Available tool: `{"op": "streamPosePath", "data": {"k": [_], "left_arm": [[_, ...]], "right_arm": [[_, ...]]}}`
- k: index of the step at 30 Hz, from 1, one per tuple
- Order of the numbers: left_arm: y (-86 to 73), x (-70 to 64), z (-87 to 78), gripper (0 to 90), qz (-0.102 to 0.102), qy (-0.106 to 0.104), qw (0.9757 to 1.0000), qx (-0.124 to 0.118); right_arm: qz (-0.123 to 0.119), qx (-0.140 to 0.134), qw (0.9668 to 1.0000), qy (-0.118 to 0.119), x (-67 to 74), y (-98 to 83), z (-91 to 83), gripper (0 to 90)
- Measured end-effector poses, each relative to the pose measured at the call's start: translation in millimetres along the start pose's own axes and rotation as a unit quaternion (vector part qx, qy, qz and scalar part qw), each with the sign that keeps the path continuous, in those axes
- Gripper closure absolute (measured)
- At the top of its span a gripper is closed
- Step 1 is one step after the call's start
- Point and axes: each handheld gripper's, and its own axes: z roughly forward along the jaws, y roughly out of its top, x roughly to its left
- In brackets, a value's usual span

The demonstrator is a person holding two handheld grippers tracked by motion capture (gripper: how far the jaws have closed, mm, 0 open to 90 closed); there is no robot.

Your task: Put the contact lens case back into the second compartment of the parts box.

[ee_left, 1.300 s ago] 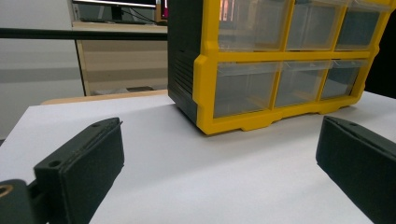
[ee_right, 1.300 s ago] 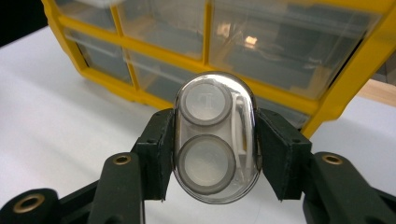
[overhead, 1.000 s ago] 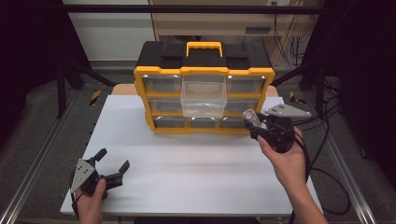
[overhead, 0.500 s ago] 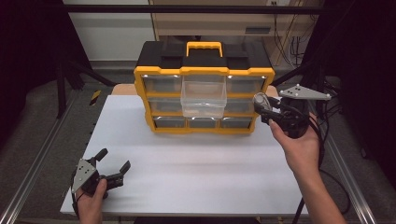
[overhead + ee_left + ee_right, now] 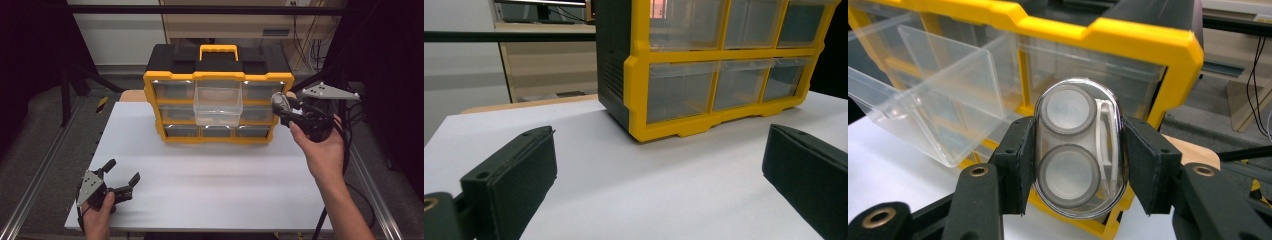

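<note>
Right gripper (image 5: pixel 1075 150) clamps clear oval two-well plastic case (image 5: pixel 1079 145), detail plain in its own view; left gripper (image 5: pixel 120 182) wide, resting on white table (image 5: pixel 215 185).

A lab workspace, this one: a white table (image 5: pixel 215 200) stands on an aluminium frame (image 5: pixel 30 185) between dark curtains. Behind it, bundled cables (image 5: pixel 305 47) hang by a beige cabinet (image 5: pixel 240 25).

The organizer (image 5: pixel 218 95) is yellow with a black top, its drawer (image 5: pixel 218 103) clear; the case (image 5: pixel 1079 147) is clear with grey rings; the table (image 5: pixel 210 185) is white.
</note>
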Motion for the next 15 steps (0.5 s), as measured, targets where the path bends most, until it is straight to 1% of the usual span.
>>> {"op": "streamPosePath", "data": {"k": [5, 9, 13, 15], "left_arm": [[-0.6, 0.8, 0.1, 0.7, -0.002, 0.004, 1.0, 0.001], [-0.8, 0.7, 0.8, 0.8, 0.0, 0.002, 1.0, 0.002], [-1.2, 1.1, 1.1, 0.7, 0.003, 0.002, 1.0, 0.005], [-0.9, 1.2, 0.4, 0.7, -0.001, 0.003, 1.0, 0.001]], "right_arm": [[-0.008, -0.01, 0.9999, 0.001, 1.5, 9.1, -6.3, 49.1], [-0.011, -0.015, 0.9998, 0.0, 0.8, 15.5, -9.7, 49.1], [-0.015, -0.014, 0.9998, -0.002, 0.5, 20.3, -7.7, 49.1], [-0.013, -0.014, 0.9998, -0.001, 0.6, 22.7, -5.5, 49.1]]}}
